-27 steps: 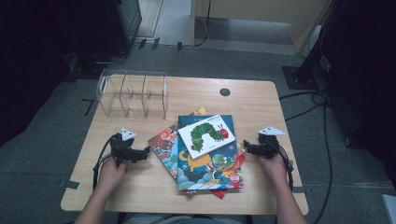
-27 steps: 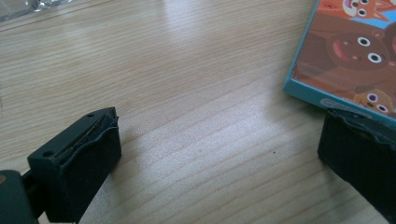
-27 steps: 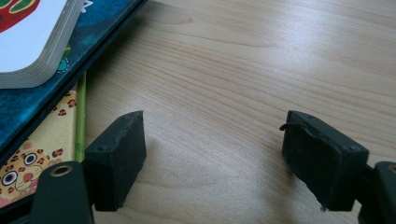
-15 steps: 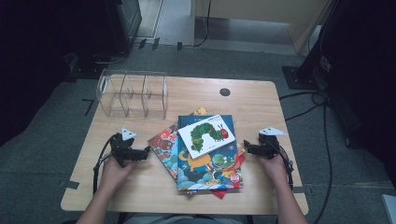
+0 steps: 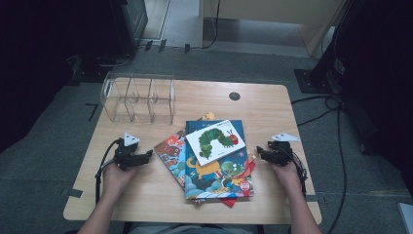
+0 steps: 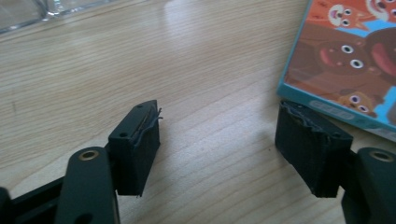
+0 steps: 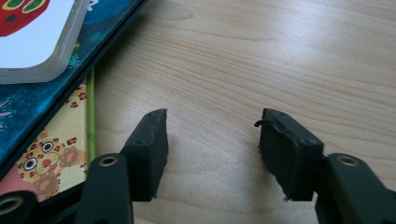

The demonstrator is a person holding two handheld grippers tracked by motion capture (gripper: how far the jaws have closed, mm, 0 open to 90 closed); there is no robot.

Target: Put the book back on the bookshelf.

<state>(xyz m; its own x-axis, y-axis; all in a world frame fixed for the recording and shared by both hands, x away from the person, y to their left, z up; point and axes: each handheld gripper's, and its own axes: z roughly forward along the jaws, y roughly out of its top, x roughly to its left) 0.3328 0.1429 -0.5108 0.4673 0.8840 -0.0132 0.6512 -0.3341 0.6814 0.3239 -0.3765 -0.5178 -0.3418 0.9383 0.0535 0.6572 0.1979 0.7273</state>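
Almost nothing has moved since the earlier frames: both hands rest in the same places on the worktop, one on each side of the pile of picture books, and the pile lies as it did.

The pile sits in the middle of the worktop, in front of the clear divided rack. On top lies a small white caterpillar board book, turned a little askew; under it is a larger blue hardcover, with an orange-and-teal book sticking out on the left and a red corner showing at the bottom edge. The board book looks thick, stiff and light, with rounded corners and a glossy cover that could slip, so I judge its free edge, where it overhangs nothing, to be the best place to pinch. The larger books are flat, thin and heavier; they would need an exposed edge or corner lifted first.

The left gripper stands wide open and empty, its jaws low over bare wood, with one pad just beside the corner of the orange-and-teal book. The right gripper is likewise spread wide and holds nothing, pointing toward the pile's right edge and close to it.
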